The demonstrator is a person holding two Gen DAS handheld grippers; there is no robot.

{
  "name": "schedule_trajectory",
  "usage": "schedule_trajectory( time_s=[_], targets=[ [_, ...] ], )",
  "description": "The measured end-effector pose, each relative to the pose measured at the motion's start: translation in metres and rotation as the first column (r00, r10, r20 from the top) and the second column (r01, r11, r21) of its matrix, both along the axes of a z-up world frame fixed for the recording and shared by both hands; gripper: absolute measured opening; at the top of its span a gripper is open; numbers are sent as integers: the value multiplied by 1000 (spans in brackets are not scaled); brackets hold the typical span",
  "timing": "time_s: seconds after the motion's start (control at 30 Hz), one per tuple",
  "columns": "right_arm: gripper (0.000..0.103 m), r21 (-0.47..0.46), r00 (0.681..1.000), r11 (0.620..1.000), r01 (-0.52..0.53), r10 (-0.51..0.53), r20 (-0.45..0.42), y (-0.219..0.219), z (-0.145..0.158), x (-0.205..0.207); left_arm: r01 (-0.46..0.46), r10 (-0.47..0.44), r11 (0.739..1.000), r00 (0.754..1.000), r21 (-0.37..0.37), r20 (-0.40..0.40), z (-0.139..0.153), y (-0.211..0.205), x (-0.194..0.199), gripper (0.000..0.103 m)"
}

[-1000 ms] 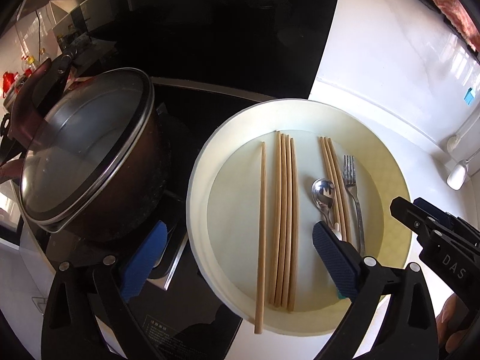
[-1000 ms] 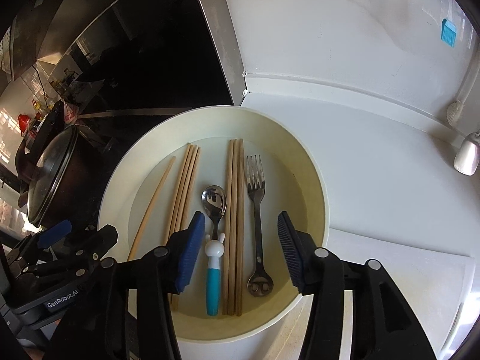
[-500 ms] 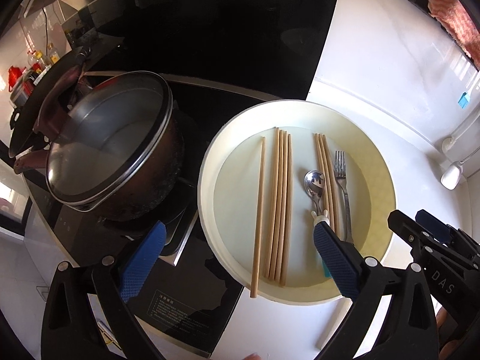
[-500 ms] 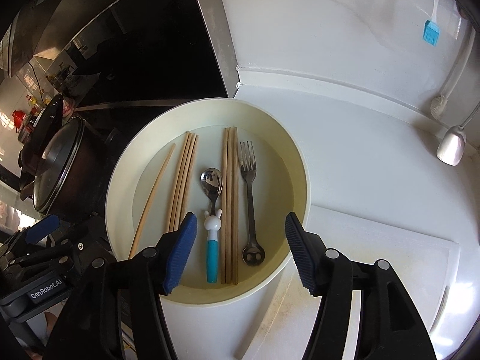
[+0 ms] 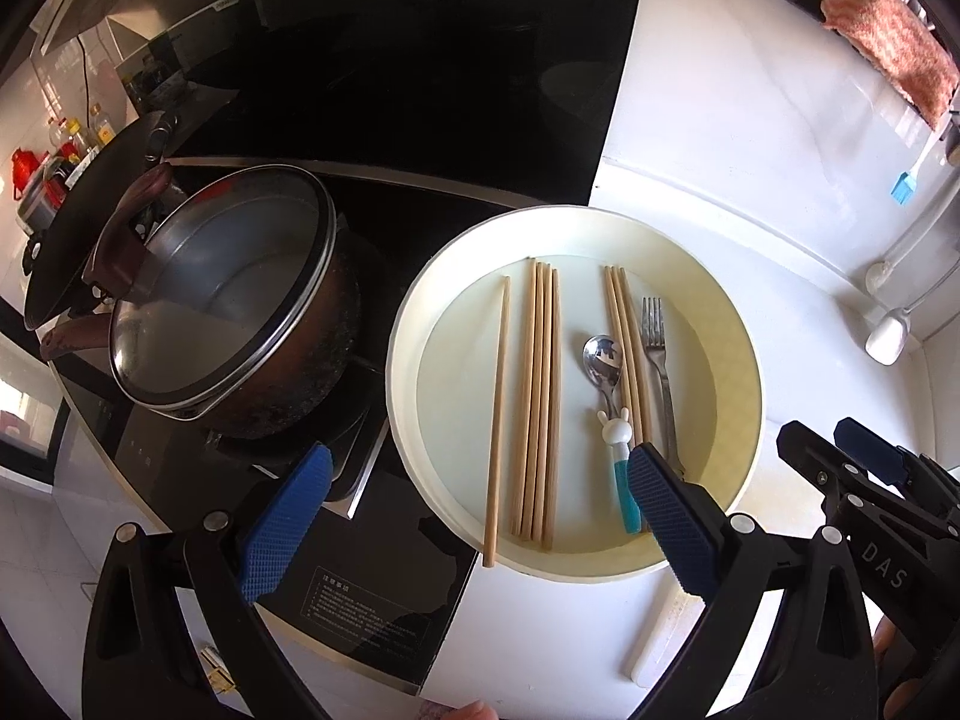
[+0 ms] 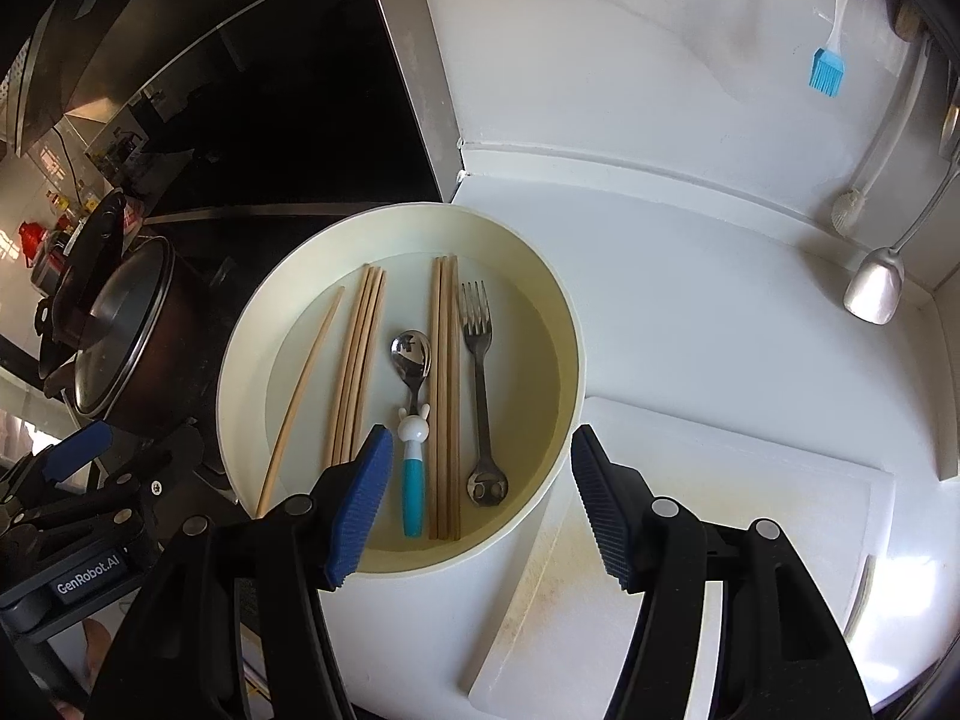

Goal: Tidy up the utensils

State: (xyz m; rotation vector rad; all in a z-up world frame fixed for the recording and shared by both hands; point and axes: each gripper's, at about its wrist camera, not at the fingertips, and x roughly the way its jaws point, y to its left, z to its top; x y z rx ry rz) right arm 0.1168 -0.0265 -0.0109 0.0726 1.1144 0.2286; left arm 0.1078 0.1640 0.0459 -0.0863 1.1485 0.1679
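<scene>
Chopsticks (image 6: pixel 360 372), spoon (image 6: pixel 411 414) and fork (image 6: pixel 480 384) are seen lying parallel in the round basin (image 6: pixel 252 324) at the worktop's cooktop edge. Sorting is judged largely done. Both left gripper (image 5: pixel 474 531) and right gripper (image 6: pixel 474 504) are held with jaws wide apart, nothing gripped.

Bright daylight, sharp focus, fisheye-warped dark edges.

A white worktop (image 6: pixel 690 312) runs to a white wall (image 6: pixel 600 30), bright with daylight. At its left edge sits a black glass hob (image 5: pixel 372 570) carrying a lidded brown pot (image 5: pixel 234 324), with a glossy black splashback (image 5: pixel 390 78) behind. A blue silicone brush (image 6: pixel 828 69) hangs on the wall (beside a ladle (image 6: pixel 873 291)). A white cutting board (image 6: pixel 690 570) lies near the front edge.
</scene>
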Motion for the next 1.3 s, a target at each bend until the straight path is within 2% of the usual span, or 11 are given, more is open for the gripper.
schedule_trajectory(
  time_s=[0.2,1.3],
  targets=[
    [59,3,1000,1000,1,-1,4,-3,4,0,-2,1,1000,1000,23,11,5,-1,-2,97],
    [59,-2,1000,1000,-8,8,7,-3,7,-3,5,-6,999,1000,42,21,8,-2,-5,97]
  ],
)
